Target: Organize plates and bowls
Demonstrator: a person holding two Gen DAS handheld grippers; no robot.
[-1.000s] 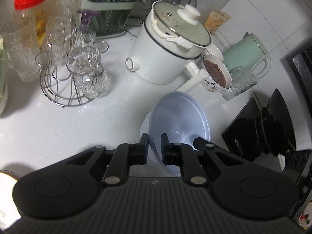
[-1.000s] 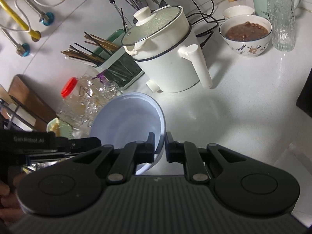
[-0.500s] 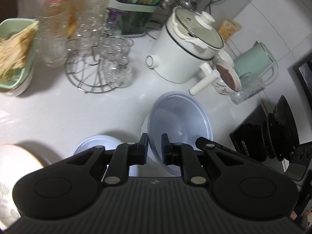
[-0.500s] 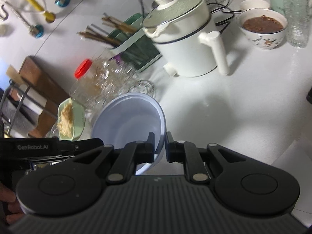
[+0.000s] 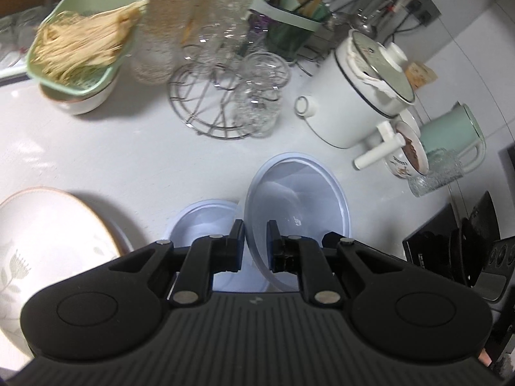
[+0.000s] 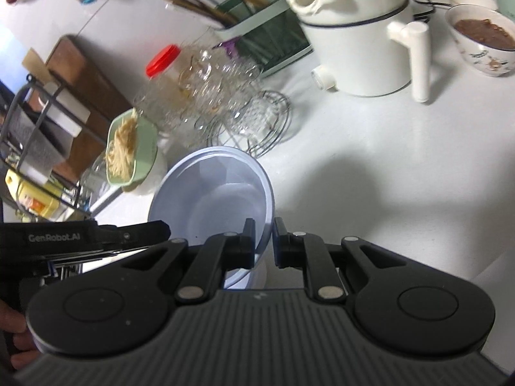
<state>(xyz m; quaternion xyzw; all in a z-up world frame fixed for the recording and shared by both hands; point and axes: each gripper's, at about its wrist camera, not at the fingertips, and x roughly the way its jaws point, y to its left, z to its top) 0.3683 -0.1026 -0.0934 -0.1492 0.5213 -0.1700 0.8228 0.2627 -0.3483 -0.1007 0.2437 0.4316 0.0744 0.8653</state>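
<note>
— Pale blue plastic bowl [image 5: 297,199]: where is it?
— Raised over the white tabletop [image 5: 96,148], the left gripper [image 5: 255,244] and right gripper [image 6: 264,241] each clenched on opposite sides of its rim. A second pale blue bowl [image 5: 201,222] sits beneath, beside a cream floral plate [image 5: 48,241].
— Any writing?
— "GenRobot.AI" on the left gripper's black body [image 6: 53,237].

White electric pot [image 5: 351,96] with lid stands far right on the white counter [image 5: 96,148]. Mint kettle [image 5: 450,135] sits right of it. Wire rack of glasses [image 5: 225,96] at centre, red-capped jar [image 5: 164,22] and chopstick holder [image 5: 289,22] behind it.
</note>
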